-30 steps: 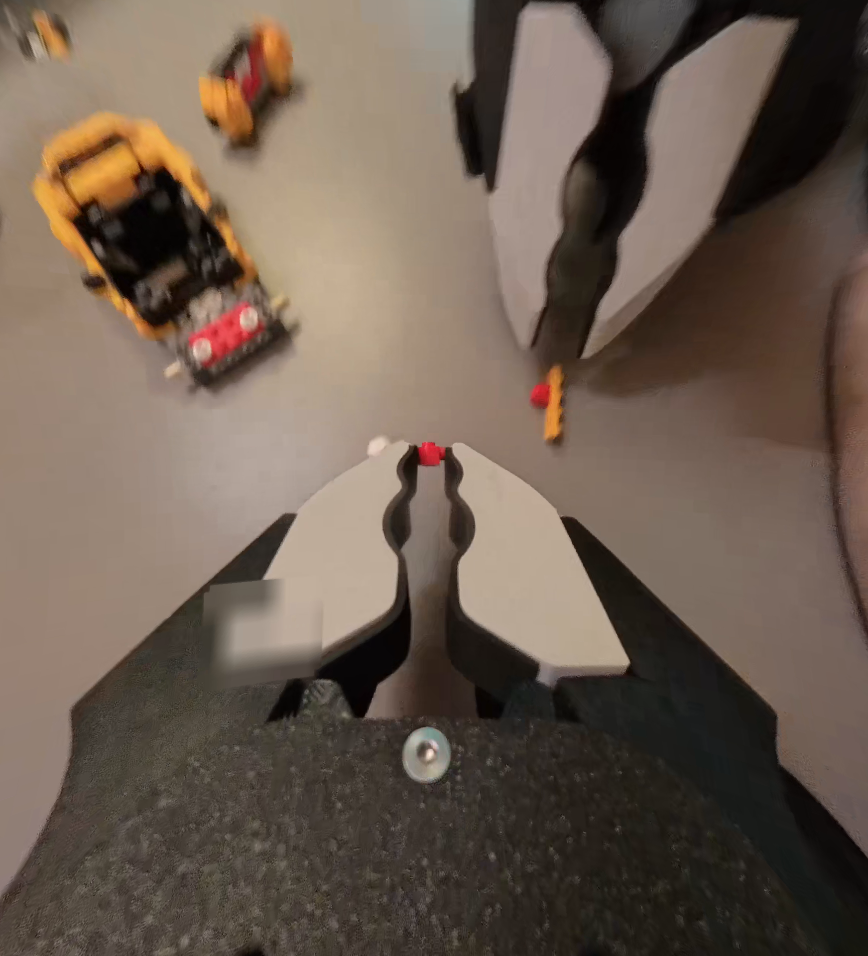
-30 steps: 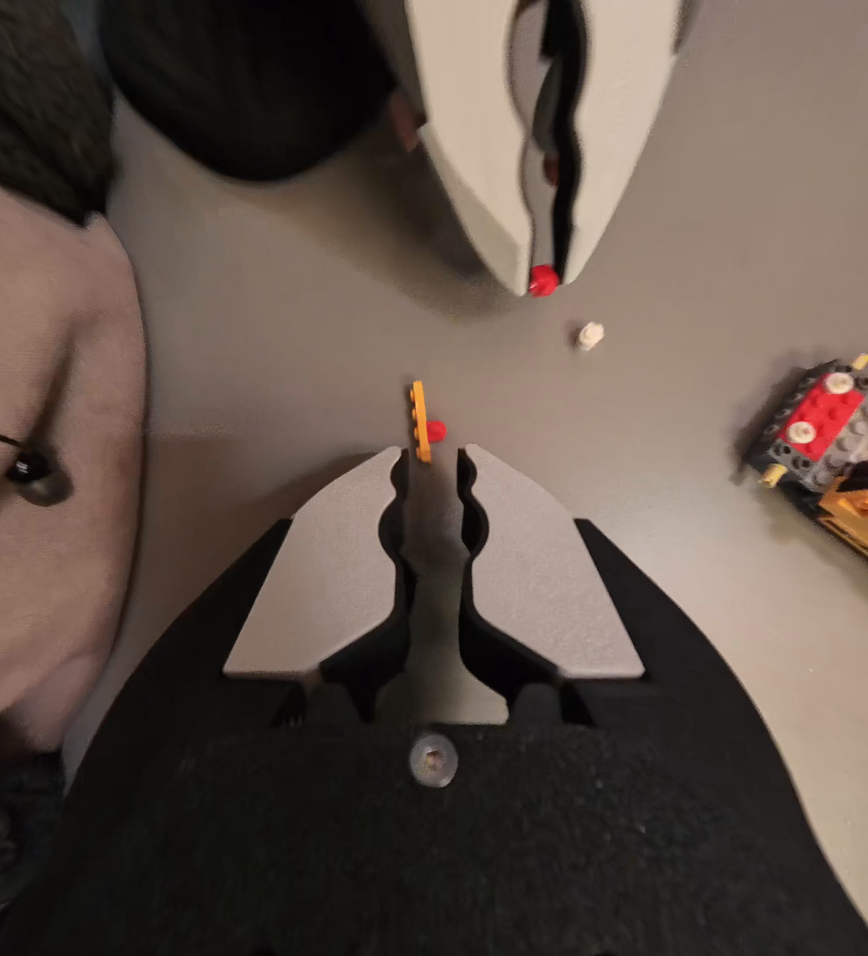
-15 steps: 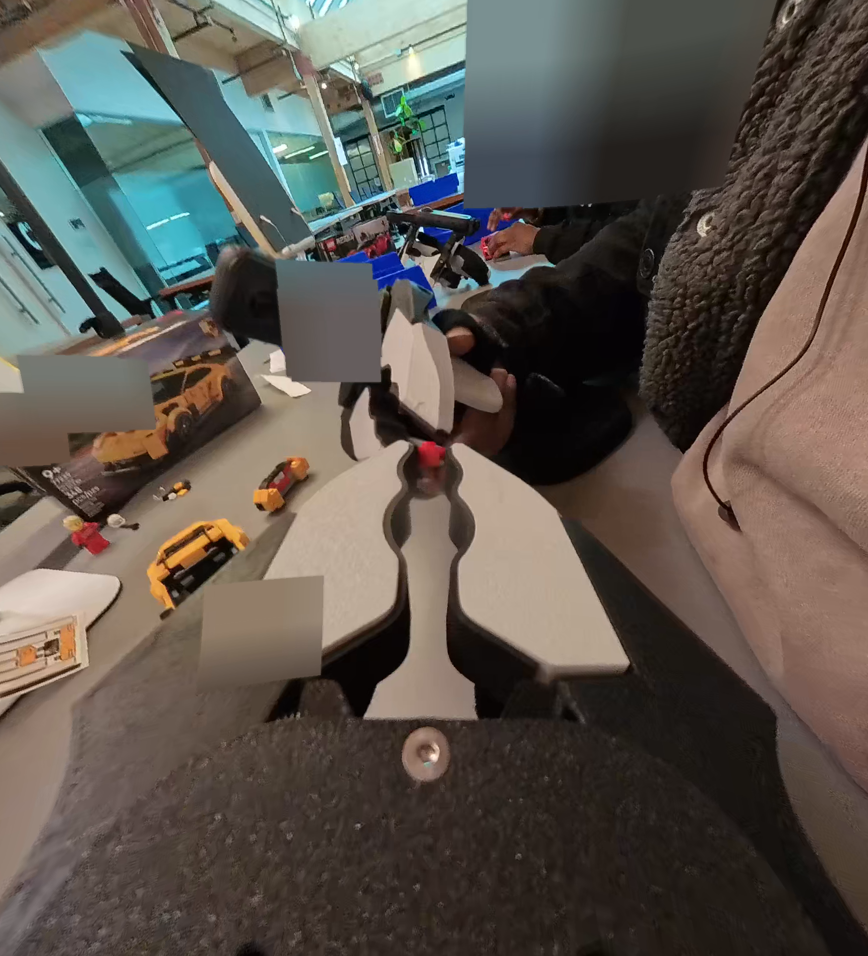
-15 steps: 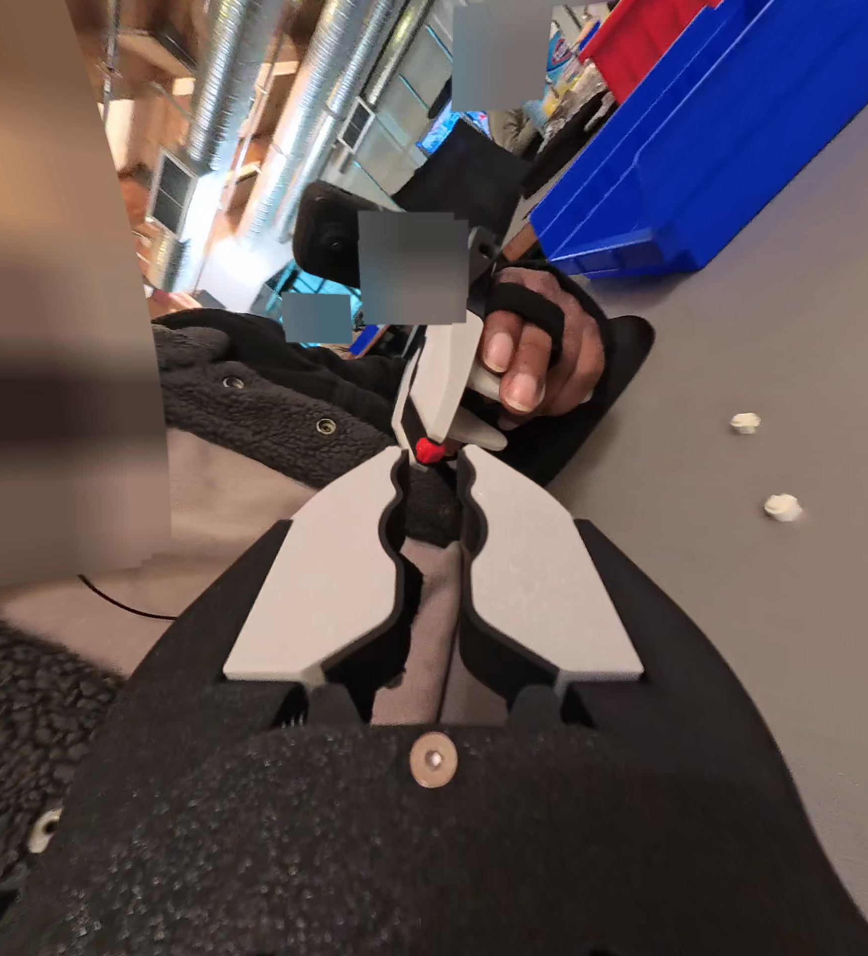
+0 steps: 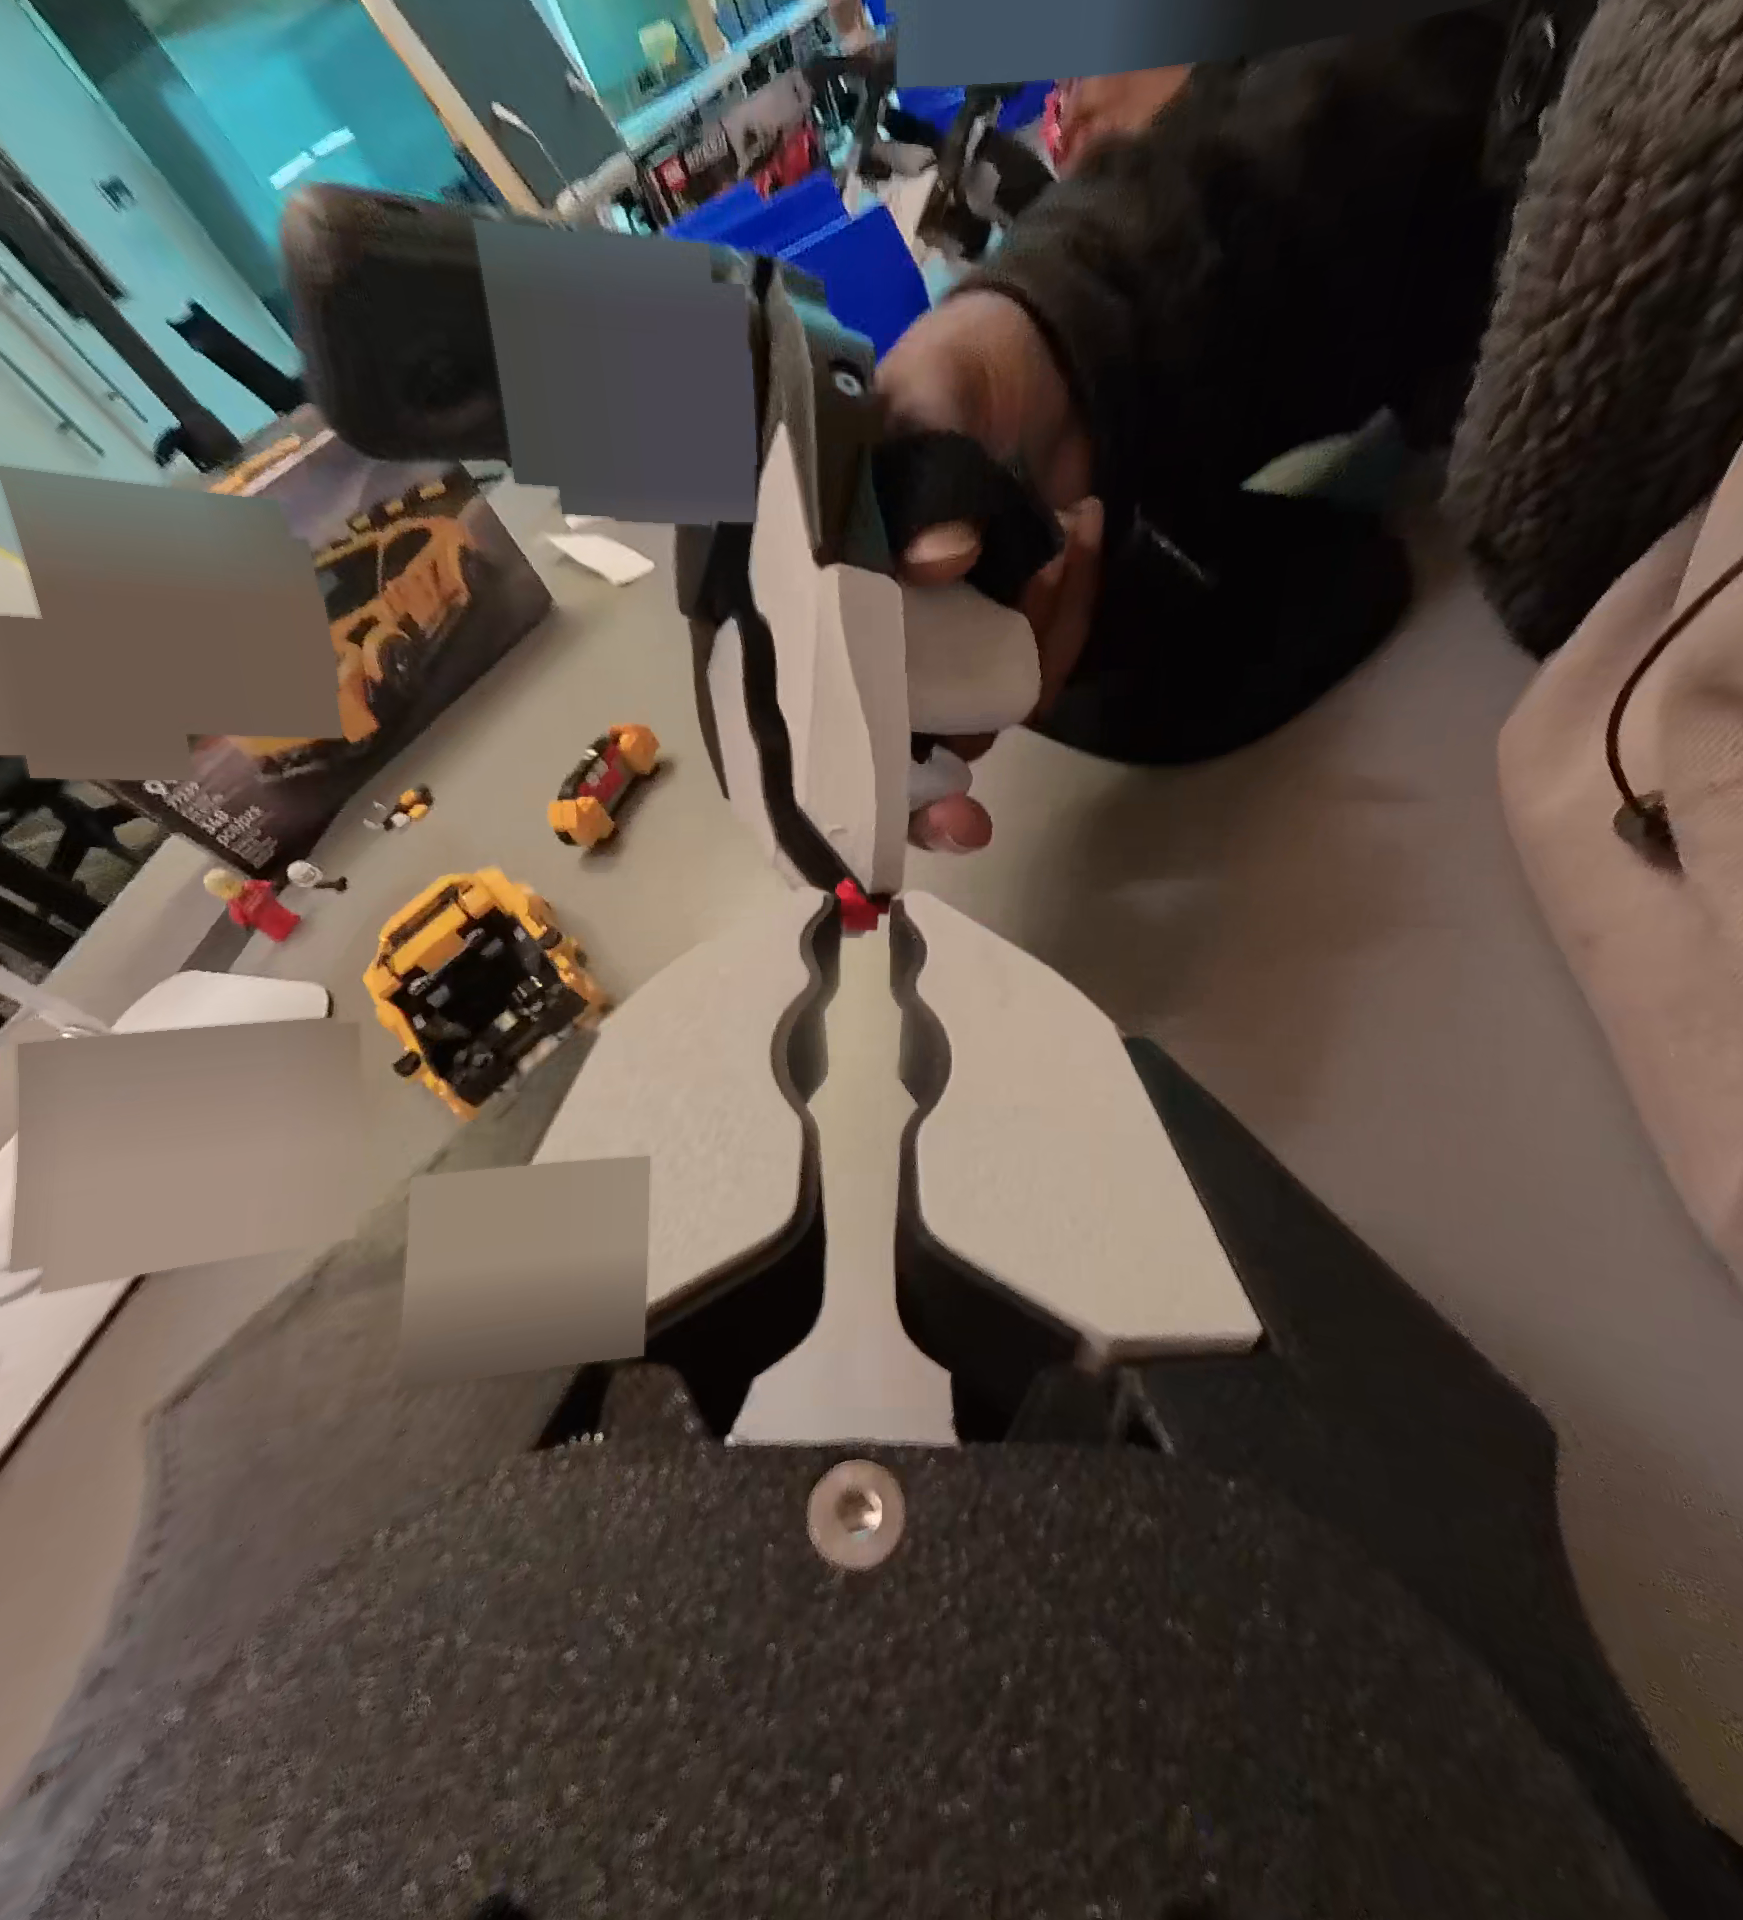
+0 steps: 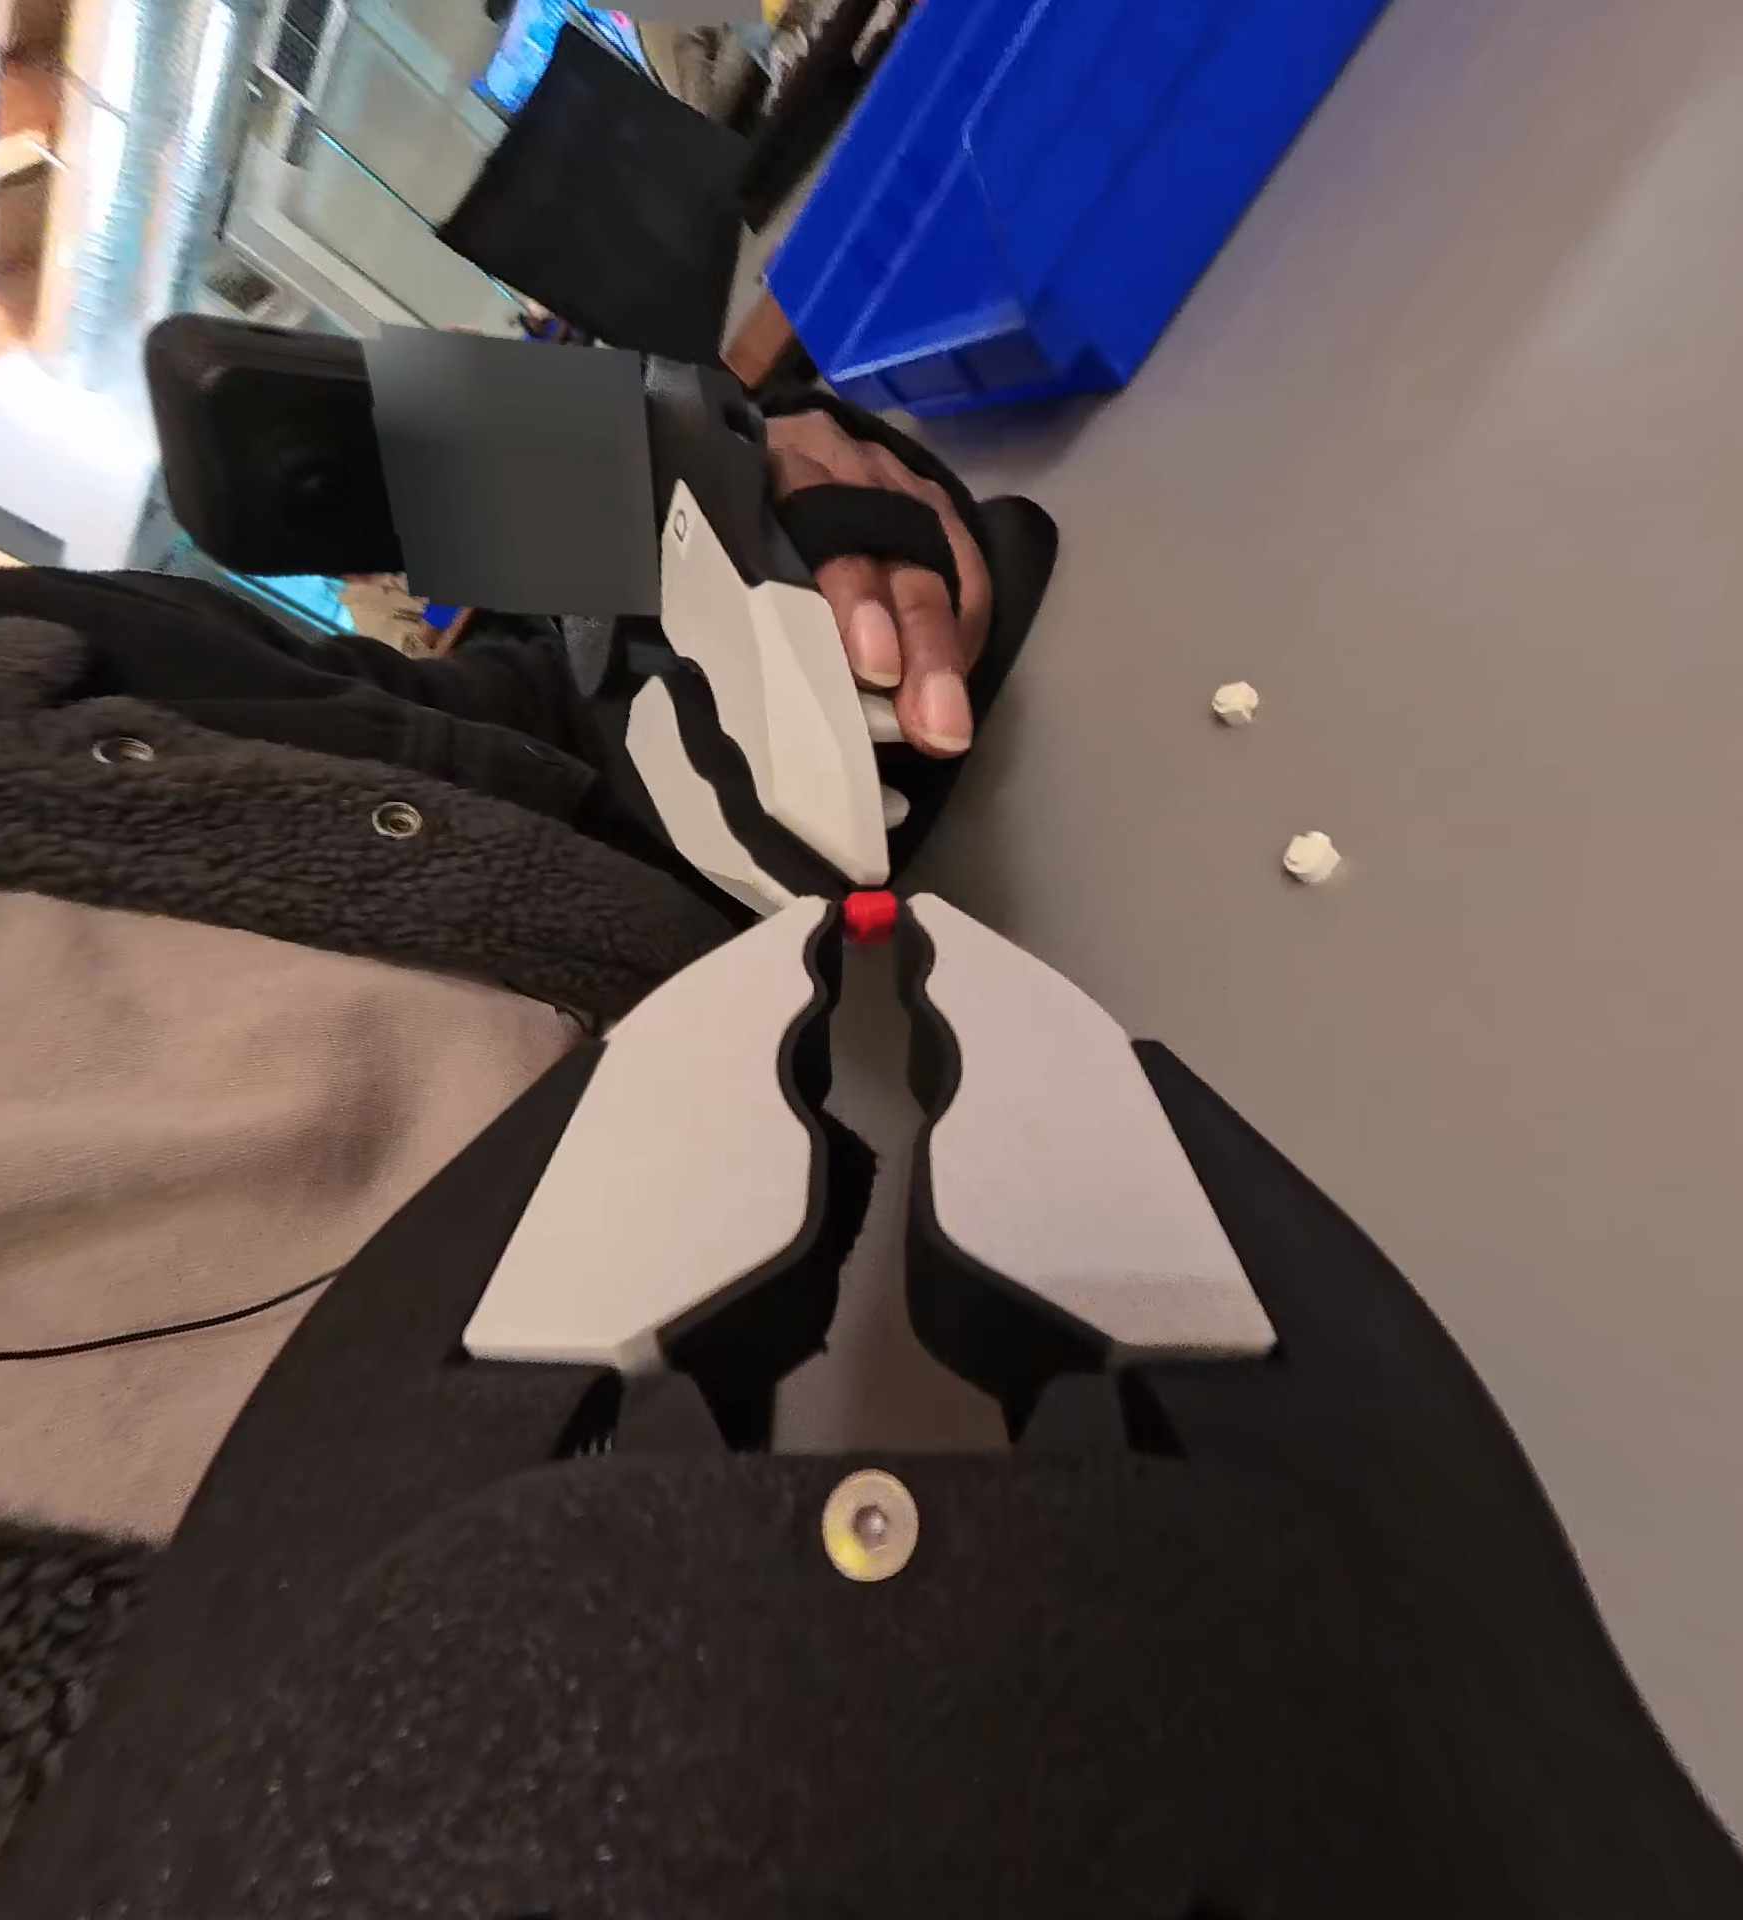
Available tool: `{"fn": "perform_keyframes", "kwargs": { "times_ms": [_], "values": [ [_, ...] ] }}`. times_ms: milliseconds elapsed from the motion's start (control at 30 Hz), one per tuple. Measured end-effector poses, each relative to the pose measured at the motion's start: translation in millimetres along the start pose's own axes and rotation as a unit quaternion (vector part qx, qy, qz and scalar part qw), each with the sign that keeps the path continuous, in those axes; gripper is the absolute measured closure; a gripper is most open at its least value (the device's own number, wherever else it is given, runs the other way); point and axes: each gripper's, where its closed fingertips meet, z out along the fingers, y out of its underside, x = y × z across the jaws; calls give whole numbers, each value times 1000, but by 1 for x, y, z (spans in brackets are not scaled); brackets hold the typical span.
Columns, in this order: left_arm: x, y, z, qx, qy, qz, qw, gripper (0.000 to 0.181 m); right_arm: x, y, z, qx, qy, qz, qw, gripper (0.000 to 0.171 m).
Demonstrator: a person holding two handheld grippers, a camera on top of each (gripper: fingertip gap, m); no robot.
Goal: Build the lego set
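The two tongs meet tip to tip above the bench (image 5: 1210,935), a small red piece (image 5: 856,906) between them. The left tongs (image 5: 859,914) clamp it; the right tongs (image 6: 869,914) look closed on it too — likely a mid-air handover or re-grip. Next, one side must release cleanly; the half-built yellow car (image 5: 480,997) waits far left.

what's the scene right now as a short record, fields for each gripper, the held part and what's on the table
left gripper: raised, tips meeting the right gripper's
right gripper: raised, tip to tip with the left
held part: small red lego piece between the meeting tips; which gripper grips it is unclear
table: half-built yellow car, small orange subassembly, red minifigure, set box
right view: two white studs, blue bin
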Motion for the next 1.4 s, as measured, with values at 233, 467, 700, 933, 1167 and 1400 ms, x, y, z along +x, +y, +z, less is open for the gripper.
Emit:
{"fn": "perform_keyframes", "kwargs": {
  "times_ms": [233, 467, 700, 933, 1167, 1400],
  "values": [
    [6, 13, 3, -32, 19, -10, 999, 173, 9, 10, 4, -28, 4, 17, 999, 162],
    [12, 41, 6, -90, 49, -63, 993, 181, 18, 20, -1, -51, 29, -43, 997, 158],
    [20, 65, 12, -151, 72, -88, 982, 181, 43, 37, 2, -125, 119, -129, 976, 159],
    [32, 75, 14, -187, 99, -89, 973, 181, 53, 49, 13, -202, 176, -237, 934, 161],
    [36, 74, 11, -187, 115, -100, 970, 177, 54, 44, 12, -211, 177, -244, 930, 162],
    [34, 73, 4, -186, 134, -117, 966, 172, 43, 58, 1, -219, 164, -289, 917, 157]
  ]
}}
